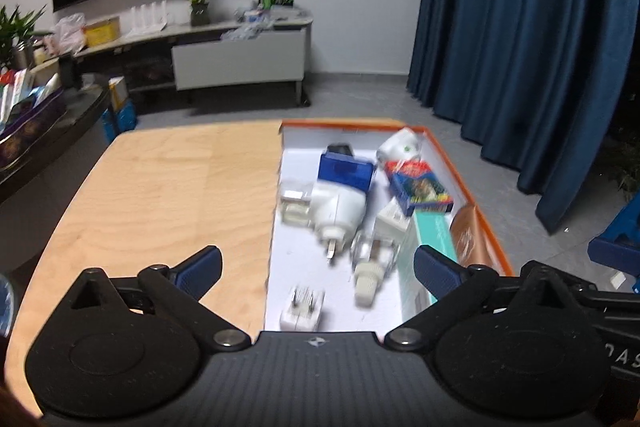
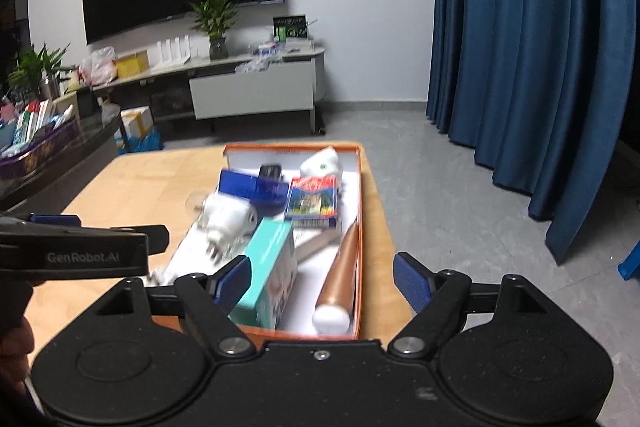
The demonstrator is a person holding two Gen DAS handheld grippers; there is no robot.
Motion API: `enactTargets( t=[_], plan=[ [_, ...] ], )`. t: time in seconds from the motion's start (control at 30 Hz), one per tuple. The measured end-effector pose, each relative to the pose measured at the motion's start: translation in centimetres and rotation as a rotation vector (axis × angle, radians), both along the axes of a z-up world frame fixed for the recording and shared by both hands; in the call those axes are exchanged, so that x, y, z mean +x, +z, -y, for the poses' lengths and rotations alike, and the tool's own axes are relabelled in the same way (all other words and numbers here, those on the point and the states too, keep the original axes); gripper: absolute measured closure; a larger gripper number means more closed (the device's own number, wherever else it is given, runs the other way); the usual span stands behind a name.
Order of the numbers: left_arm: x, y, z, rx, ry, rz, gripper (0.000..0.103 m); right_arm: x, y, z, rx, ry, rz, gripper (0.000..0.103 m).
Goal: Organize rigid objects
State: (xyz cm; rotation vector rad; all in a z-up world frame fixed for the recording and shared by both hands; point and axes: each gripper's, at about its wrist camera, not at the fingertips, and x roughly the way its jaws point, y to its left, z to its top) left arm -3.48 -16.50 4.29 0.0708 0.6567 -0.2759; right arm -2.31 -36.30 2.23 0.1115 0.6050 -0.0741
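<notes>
I have both claws spread wide and empty, the left claw (image 1: 318, 269) and right claw (image 2: 320, 281) hanging over the near end of the orange box (image 2: 362, 227) on the surface's (image 1: 160, 187) right side; I'd lower squarely over the teal carton (image 2: 270, 267), avoiding the copper tube (image 2: 340, 267)

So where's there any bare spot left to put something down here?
The wooden tabletop left of the orange box is bare. Inside, only a small white patch beside the small white plug stays free. The far end and the right side, by the teal carton, are crowded.
</notes>
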Motion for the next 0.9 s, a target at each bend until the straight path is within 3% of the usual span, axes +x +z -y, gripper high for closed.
enactTargets(
  t=[0.2,0.9],
  plan=[
    [-1.1,-0.8,0.0,0.044,-0.005,-0.011,0.000,-0.7,-1.2,0.1,0.046,-0.007,-0.055,0.010],
    [-1.5,-1.2,-0.3,0.035,0.003,-0.046,0.000,-1.3,-1.3,-0.3,0.044,-0.009,-0.069,0.010]
  ],
)
